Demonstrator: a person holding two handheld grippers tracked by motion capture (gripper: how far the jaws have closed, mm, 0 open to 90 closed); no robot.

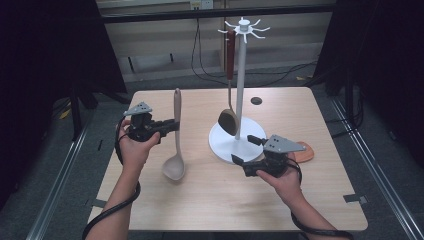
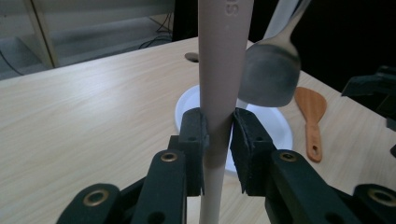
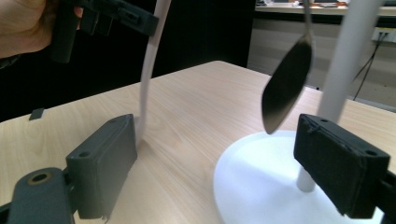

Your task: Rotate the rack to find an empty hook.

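A beige ladle stands nearly upright, its bowl down at the tabletop. My left gripper is shut on its handle partway up, and in the left gripper view the pads press the handle from both sides. My right gripper is open beside the white rack base, holding nothing; its jaws stand wide apart. A metal spoon with a red-brown handle hangs from the rack's top, with its head just above the base.
The white rack pole rises from the round base at the table's middle. An orange spatula lies flat on the table right of the base, partly hidden behind my right gripper in the high view. A small dark hole sits near the far edge.
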